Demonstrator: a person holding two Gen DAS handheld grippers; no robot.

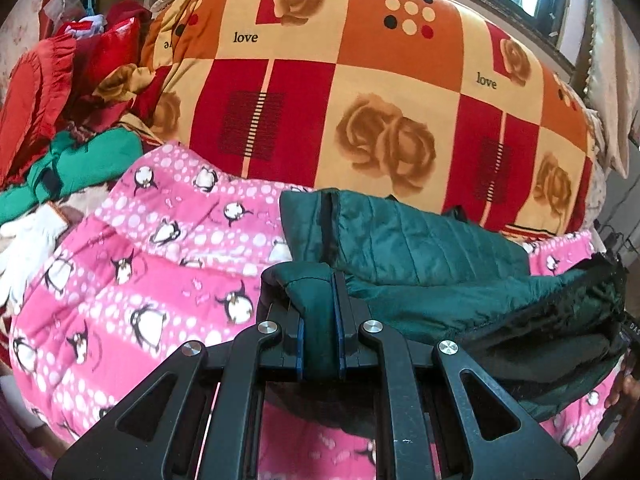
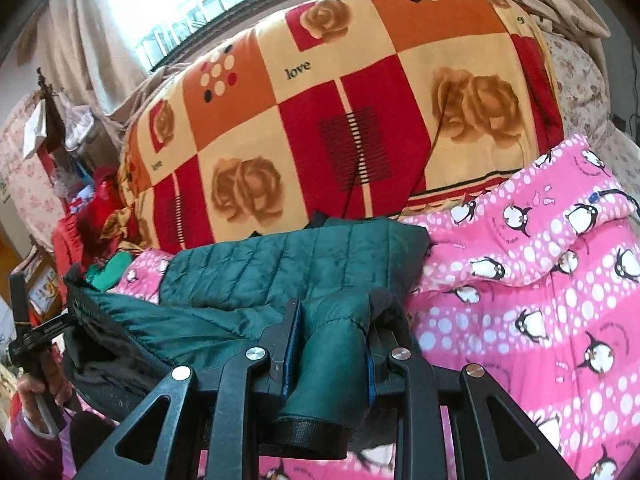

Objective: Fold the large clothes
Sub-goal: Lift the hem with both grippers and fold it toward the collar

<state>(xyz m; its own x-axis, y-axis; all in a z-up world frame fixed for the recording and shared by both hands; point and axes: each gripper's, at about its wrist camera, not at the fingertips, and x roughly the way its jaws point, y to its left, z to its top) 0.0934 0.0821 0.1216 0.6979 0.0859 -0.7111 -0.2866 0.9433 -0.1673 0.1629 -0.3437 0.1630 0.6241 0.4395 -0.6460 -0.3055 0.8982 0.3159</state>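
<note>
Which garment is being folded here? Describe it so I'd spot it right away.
Find the big rose-patterned quilt piled at the back; in front of it lies a pink penguin blanket. On that blanket lies a dark green quilted jacket, with both grippers clamped on its fabric. It is darker and stitched in ribs, unlike the bright green garment to the left.

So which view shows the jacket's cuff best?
The right wrist view: the sleeve cuff with its black band sits in full view, clamped in the right hand-held gripper. The left wrist view shows only a fold of the green jacket in the left hand-held gripper, no cuff band.
</note>
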